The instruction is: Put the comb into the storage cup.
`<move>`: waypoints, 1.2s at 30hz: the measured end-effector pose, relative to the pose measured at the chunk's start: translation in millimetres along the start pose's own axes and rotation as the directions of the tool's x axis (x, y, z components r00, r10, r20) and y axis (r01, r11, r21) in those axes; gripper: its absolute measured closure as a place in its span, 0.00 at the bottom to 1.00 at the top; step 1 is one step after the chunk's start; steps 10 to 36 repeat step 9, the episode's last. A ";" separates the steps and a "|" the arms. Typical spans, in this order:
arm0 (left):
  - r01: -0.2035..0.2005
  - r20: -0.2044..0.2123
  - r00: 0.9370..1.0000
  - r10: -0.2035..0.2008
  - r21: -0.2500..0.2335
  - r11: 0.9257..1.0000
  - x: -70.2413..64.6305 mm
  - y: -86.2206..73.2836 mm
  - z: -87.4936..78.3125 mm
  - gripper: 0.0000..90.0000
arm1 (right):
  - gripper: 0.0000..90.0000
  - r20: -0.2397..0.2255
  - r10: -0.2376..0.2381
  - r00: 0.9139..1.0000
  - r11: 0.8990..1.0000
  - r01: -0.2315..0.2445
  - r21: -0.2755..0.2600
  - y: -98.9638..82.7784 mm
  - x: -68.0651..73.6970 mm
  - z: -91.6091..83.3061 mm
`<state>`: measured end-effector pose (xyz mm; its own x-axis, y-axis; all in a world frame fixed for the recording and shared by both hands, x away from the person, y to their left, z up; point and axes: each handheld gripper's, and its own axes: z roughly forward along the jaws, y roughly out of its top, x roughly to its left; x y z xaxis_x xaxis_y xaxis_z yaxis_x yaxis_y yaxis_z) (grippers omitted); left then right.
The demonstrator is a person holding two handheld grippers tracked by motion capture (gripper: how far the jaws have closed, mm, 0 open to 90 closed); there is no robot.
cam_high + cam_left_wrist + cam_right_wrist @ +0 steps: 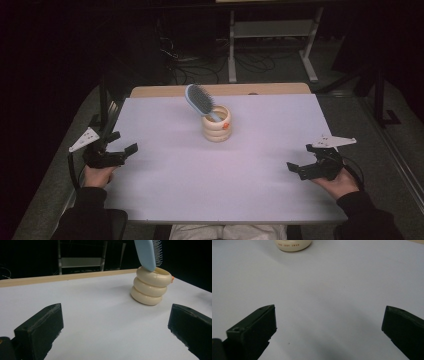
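Note:
A cream ribbed holder [216, 126] made of three stacked rings stands upright at the middle back of the white table [215, 185]. A light blue hairbrush [199, 100] stands in it, head up and leaning to the left. My left gripper [121, 143] rests near the left edge, open, nothing between its jaws. In the left gripper view the holder [150, 287] and brush head [148, 253] lie ahead to the right. My right gripper [298, 168] sits near the right edge, open and empty. The holder's base [292, 245] shows at the top of the right gripper view.
A wooden strip [220, 90] runs along the table's far edge. Beyond it stand a white metal frame [272, 40] and loose cables [200, 65] on the dark floor. A black stand [104, 100] rises at the table's left rear corner.

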<state>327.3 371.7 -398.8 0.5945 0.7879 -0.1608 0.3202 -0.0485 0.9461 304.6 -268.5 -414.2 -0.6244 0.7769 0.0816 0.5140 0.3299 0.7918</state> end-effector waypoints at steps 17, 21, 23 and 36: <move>0.019 -0.014 1.000 -0.019 -0.018 1.000 2.1 -4.6 -7.3 0.00 | 0.00 0.026 -0.007 1.000 0.998 0.009 -0.063 1.0 0.8 -7.7; 0.019 -0.014 1.000 -0.019 -0.018 1.000 2.1 -4.6 -7.3 0.00 | 0.00 0.026 -0.007 1.000 0.998 0.009 -0.063 1.0 0.8 -7.7; 0.019 -0.014 1.000 -0.019 -0.018 1.000 2.1 -4.6 -7.3 0.00 | 0.00 0.026 -0.007 1.000 0.998 0.009 -0.063 1.0 0.8 -7.7; 0.019 -0.014 1.000 -0.019 -0.018 1.000 2.1 -4.6 -7.3 0.00 | 0.00 0.026 -0.007 1.000 0.998 0.009 -0.063 1.0 0.8 -7.7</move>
